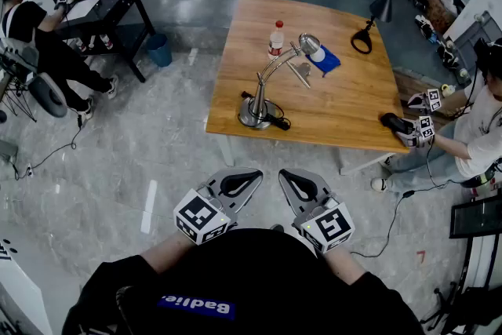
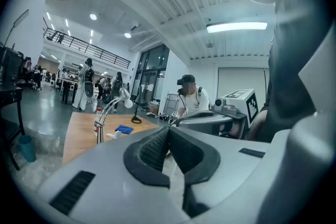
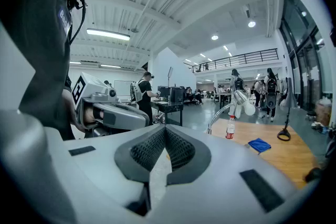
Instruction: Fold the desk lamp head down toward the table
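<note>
The silver desk lamp (image 1: 259, 107) stands on its round base near the front edge of the wooden table (image 1: 353, 102). Its curved arm rises to the head (image 1: 308, 43), which is raised above the tabletop. In the left gripper view the lamp (image 2: 105, 113) shows far off at the left, and in the right gripper view its head (image 3: 242, 98) shows at the right. My left gripper (image 1: 256, 174) (image 2: 168, 129) and right gripper (image 1: 283, 174) (image 3: 165, 128) are both shut and hold nothing. They hang side by side close to my body, well short of the table.
A plastic bottle (image 1: 275, 39), a blue cloth (image 1: 324, 59) and a black loop (image 1: 362, 38) lie on the table behind the lamp. Another person (image 1: 478, 121) holds grippers at the table's right edge. A seated person (image 1: 35, 35) and a dark desk (image 1: 102, 4) are at the far left.
</note>
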`<state>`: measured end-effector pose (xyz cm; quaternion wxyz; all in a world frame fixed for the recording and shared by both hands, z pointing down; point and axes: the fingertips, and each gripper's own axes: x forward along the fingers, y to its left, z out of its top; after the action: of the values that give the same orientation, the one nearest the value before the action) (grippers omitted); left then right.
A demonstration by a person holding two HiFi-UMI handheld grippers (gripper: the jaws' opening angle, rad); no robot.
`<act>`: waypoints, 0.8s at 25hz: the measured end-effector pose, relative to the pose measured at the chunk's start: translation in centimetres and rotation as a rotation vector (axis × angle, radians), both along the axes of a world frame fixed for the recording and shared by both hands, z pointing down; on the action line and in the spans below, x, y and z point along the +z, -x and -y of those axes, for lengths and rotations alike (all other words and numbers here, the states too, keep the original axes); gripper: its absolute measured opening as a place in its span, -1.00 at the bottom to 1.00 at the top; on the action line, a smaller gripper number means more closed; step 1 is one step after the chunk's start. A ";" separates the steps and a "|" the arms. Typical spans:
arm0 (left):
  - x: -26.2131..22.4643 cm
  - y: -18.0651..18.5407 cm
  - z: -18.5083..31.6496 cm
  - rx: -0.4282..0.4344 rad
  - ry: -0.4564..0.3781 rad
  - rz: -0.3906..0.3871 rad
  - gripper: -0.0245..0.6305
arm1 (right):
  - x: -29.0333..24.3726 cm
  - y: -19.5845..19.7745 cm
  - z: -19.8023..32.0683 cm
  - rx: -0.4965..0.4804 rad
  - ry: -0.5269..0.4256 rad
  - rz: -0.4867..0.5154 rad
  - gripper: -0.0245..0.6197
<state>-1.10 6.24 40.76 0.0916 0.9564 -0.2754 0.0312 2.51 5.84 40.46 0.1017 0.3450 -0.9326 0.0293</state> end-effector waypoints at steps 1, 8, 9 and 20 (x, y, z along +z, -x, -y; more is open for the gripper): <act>0.1 -0.1 -0.1 0.000 0.000 0.001 -0.90 | 0.1 -0.1 -0.1 0.001 -0.002 -0.002 -0.91; 0.2 -0.4 -0.3 -0.005 0.001 0.000 -0.90 | 0.2 -0.5 -0.4 0.002 0.000 -0.004 -0.91; 0.2 -0.4 -0.4 -0.005 0.001 0.002 -0.90 | 0.2 -0.5 -0.4 0.000 0.001 -0.004 -0.91; 0.3 -1.4 0.2 -0.023 -0.002 0.019 -0.90 | 0.0 -1.1 0.0 -0.041 -0.039 -0.021 -0.91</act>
<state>0.30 6.06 41.03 0.0882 0.9529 -0.2874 0.0390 3.57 5.86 40.50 0.1051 0.3282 -0.9387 0.0054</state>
